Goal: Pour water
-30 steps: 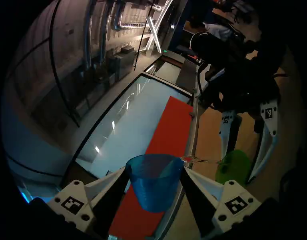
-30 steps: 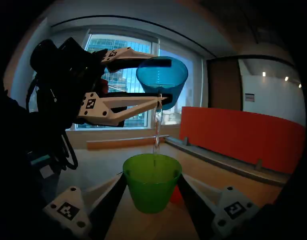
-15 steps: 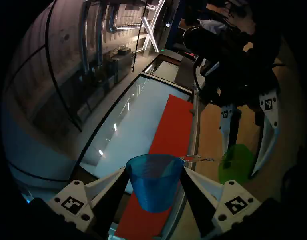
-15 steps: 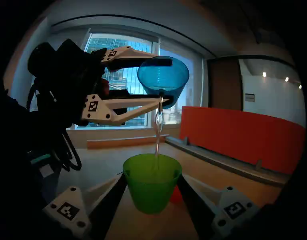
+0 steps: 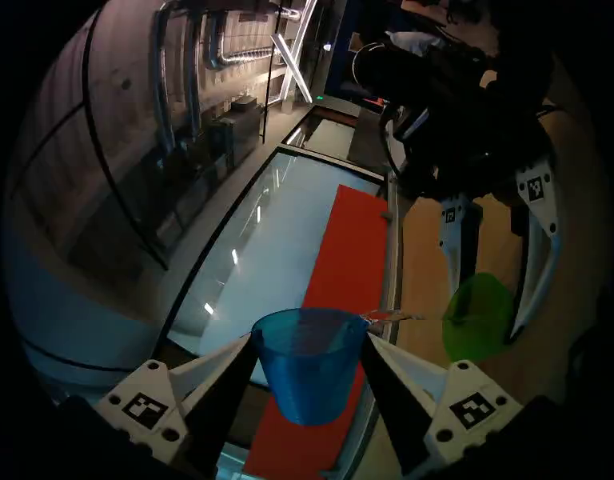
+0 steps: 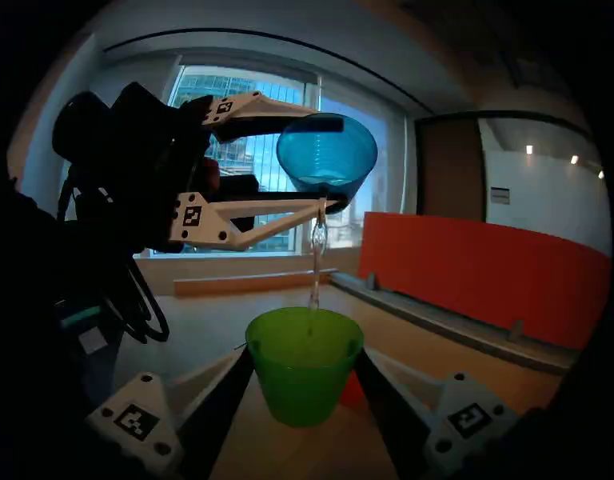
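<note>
My left gripper (image 5: 308, 376) is shut on a blue cup (image 5: 308, 364), tipped on its side. In the right gripper view the blue cup (image 6: 326, 159) hangs high, its mouth towards the camera, between the left gripper's white fingers (image 6: 251, 222). A thin stream of water (image 6: 315, 268) falls from its rim into the green cup (image 6: 305, 364). My right gripper (image 6: 305, 376) is shut on that green cup, held upright below. In the left gripper view the green cup (image 5: 477, 316) appears between the right gripper's fingers (image 5: 539, 264), with water (image 5: 391, 314) running towards it.
An orange partition (image 6: 483, 272) runs along the right behind a wooden table (image 6: 307, 448). A large window (image 6: 251, 160) stands behind the cups. Black cables and a dark sleeve (image 6: 107, 240) are at the left.
The blue cup has tipped a little further and the water keeps running into the green cup. The green cup stays still.
</note>
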A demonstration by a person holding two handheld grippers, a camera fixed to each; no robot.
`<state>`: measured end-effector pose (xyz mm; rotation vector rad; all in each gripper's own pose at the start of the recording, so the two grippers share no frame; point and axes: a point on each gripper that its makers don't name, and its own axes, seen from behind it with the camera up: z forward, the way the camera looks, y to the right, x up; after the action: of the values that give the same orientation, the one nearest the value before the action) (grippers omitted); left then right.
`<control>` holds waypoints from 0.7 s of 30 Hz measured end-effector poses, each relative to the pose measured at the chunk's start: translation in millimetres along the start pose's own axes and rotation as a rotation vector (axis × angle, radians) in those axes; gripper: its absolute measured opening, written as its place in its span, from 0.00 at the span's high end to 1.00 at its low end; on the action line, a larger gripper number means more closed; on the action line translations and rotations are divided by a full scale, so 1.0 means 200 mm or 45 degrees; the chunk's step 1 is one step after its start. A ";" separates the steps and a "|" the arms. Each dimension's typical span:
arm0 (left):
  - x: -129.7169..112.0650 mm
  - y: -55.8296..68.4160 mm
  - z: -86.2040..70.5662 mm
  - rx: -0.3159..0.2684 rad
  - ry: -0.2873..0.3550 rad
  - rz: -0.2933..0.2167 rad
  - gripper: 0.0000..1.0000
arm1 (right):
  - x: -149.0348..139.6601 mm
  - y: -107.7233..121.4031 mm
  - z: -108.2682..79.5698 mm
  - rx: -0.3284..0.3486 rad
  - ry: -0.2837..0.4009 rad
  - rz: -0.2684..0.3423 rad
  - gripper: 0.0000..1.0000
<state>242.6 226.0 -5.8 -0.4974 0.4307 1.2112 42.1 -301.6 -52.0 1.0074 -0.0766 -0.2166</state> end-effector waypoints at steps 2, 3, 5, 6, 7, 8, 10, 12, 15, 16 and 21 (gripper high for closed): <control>0.00 -0.01 0.00 0.002 0.002 0.008 0.14 | 0.00 0.00 0.00 0.001 0.001 0.001 0.11; 0.00 -0.01 0.00 0.003 0.003 0.012 0.14 | 0.00 0.00 0.00 0.001 0.001 0.002 0.11; 0.00 -0.01 0.00 0.002 0.004 0.022 0.14 | 0.00 0.00 0.00 0.001 0.002 0.001 0.11; 0.00 -0.01 0.00 0.002 0.004 0.027 0.14 | 0.00 0.00 0.00 0.000 0.002 0.001 0.11; 0.00 -0.01 0.00 0.001 0.004 0.031 0.14 | 0.00 0.00 0.00 0.000 0.001 0.000 0.11; 0.00 -0.01 0.00 0.001 0.003 0.036 0.14 | 0.00 0.00 0.00 0.000 0.000 -0.001 0.11; 0.00 -0.01 0.00 0.001 0.004 0.044 0.14 | 0.00 0.00 -0.01 -0.001 0.000 -0.002 0.11; 0.00 -0.01 0.00 0.002 0.004 0.050 0.14 | 0.01 0.00 -0.01 -0.001 -0.001 -0.002 0.11; 0.00 -0.02 0.00 0.002 0.003 0.059 0.14 | 0.01 0.00 -0.01 0.000 0.000 -0.002 0.11; 0.00 -0.02 0.00 0.001 0.003 0.064 0.14 | 0.01 0.00 -0.01 0.000 0.000 -0.002 0.11; 0.00 -0.03 -0.01 -0.001 0.002 0.084 0.14 | 0.02 0.00 0.00 -0.001 0.001 -0.005 0.11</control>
<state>248.4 223.9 -6.1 -0.4880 0.4512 1.2743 46.0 -301.5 -52.0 1.0071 -0.0738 -0.2195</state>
